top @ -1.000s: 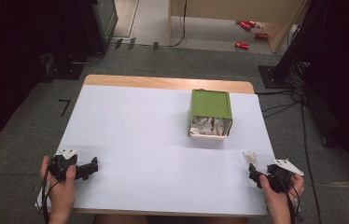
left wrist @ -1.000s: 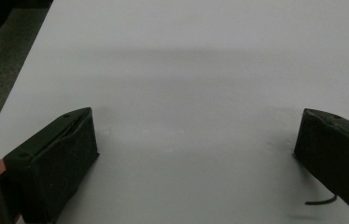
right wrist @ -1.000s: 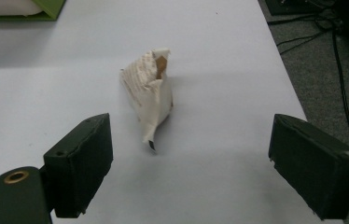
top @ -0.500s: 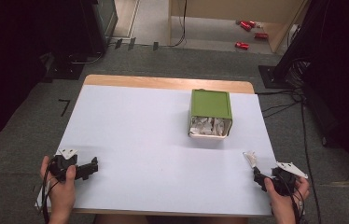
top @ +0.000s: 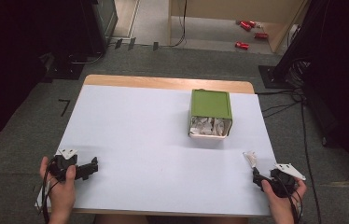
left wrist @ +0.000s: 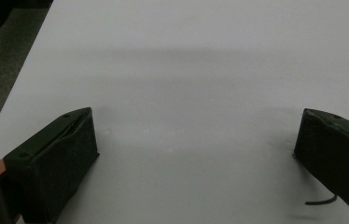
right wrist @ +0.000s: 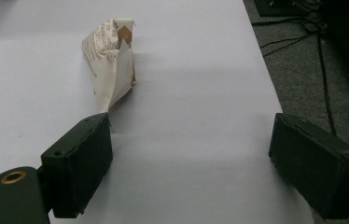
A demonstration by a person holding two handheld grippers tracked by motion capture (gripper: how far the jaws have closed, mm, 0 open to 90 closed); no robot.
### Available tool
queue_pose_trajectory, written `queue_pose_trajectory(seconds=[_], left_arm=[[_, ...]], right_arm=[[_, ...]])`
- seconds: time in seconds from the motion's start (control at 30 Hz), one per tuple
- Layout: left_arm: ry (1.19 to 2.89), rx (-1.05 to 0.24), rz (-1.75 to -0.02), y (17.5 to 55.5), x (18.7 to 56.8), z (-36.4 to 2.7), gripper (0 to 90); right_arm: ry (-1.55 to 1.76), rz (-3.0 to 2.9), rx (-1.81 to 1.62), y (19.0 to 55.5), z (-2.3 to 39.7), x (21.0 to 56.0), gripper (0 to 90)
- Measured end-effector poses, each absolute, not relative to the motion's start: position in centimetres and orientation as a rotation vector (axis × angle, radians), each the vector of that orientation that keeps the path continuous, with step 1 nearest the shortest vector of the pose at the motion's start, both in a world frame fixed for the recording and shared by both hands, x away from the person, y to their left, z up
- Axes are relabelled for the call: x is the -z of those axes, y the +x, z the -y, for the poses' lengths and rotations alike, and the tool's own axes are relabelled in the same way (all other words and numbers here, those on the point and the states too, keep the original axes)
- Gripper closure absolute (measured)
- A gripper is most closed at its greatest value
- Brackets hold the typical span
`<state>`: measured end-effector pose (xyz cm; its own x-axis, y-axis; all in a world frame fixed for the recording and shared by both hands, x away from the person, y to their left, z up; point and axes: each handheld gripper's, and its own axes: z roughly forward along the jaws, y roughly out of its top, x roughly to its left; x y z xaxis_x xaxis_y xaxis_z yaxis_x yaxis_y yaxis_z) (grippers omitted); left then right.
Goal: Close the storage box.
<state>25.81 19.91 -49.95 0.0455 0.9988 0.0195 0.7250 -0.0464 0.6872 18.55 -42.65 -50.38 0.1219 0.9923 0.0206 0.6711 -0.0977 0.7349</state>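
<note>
One crumpled paper wrapper (right wrist: 109, 60) is lying on the white bench (top: 154, 140), just beside the right gripper (right wrist: 189, 161), whose fingers are gaping wide, gripping nothing. The left gripper (left wrist: 196, 154) is likewise gaping, empty. One green box (top: 211, 113) is holding several crumpled papers (top: 209, 126).

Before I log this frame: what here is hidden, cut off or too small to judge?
- Green box: the high view shows crumpled white scraps at its open front; their number and what lies deeper in are hidden by its top.
- Paper wrapper: the print is too small to read in the right gripper view, and whether its tail touches the right tongs is unclear.
- Left tongs: both jaws are cut off by the bottom edge of the left gripper view.
</note>
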Motion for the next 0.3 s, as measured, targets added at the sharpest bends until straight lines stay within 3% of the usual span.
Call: queue_pose_trajectory(seconds=[0.3], left_arm=[[1.825,-0.709,-1.730,25.82,49.94,-19.91,0.0]], right_arm=[[1.829,-1.607,-0.727,18.52,42.63,50.39,13.3]])
